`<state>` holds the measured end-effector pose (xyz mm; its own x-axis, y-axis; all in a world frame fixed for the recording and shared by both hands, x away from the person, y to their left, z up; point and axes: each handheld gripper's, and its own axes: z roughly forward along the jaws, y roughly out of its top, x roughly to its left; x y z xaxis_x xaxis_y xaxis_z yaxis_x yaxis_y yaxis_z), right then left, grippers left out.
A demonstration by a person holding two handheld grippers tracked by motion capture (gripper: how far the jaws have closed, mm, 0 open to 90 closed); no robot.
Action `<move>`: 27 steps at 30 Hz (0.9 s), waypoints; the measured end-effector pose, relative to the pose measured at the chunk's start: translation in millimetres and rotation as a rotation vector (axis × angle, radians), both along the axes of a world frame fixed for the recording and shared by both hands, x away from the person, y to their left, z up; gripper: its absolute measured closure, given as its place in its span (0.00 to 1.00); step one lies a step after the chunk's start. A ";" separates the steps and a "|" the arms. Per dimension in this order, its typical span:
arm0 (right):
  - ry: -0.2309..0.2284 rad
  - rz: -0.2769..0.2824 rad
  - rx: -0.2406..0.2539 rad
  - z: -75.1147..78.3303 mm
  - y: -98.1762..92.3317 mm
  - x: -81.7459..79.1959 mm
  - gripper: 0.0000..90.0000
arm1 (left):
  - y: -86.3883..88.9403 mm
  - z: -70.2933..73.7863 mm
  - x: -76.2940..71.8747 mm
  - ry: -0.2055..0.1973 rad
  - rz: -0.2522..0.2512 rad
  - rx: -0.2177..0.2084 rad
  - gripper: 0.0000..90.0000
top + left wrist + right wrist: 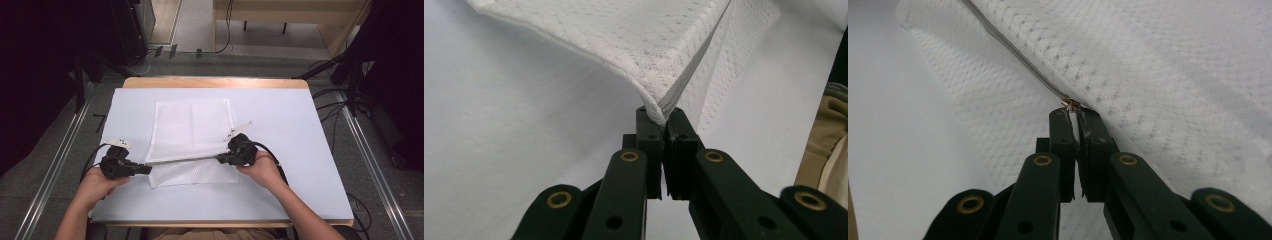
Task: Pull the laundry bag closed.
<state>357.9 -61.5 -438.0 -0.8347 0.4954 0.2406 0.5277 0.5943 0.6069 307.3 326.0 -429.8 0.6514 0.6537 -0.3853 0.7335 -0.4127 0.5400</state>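
White cloth covers your worktop; the mesh bag (192, 137) lies near its middle. Your left gripper (146, 170) clamps the bag's near-left corner, your right gripper (221, 159) pinches the zipper pull (1070, 104); the zipper (182, 159) runs leftward between them.

Even overhead light, table bright, room edges dark; gripper-view backgrounds softly blurred.
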 end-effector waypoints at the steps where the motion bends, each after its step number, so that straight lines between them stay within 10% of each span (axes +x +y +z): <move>1: 0.000 0.000 0.000 0.0 0.0 0.0 0.98 | -0.1 0.0 0.0 0.002 -0.001 -0.002 0.97; 27: 0.006 -0.039 -0.005 -1.1 -25.8 -1.6 0.98 | 4.6 0.4 -0.4 0.003 0.002 -0.015 0.98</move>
<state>356.3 -87.3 -439.1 -0.8131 0.5289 0.2430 0.5542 0.5758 0.6010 306.9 330.6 -429.4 0.6488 0.6492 -0.3969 0.7361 -0.4034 0.5435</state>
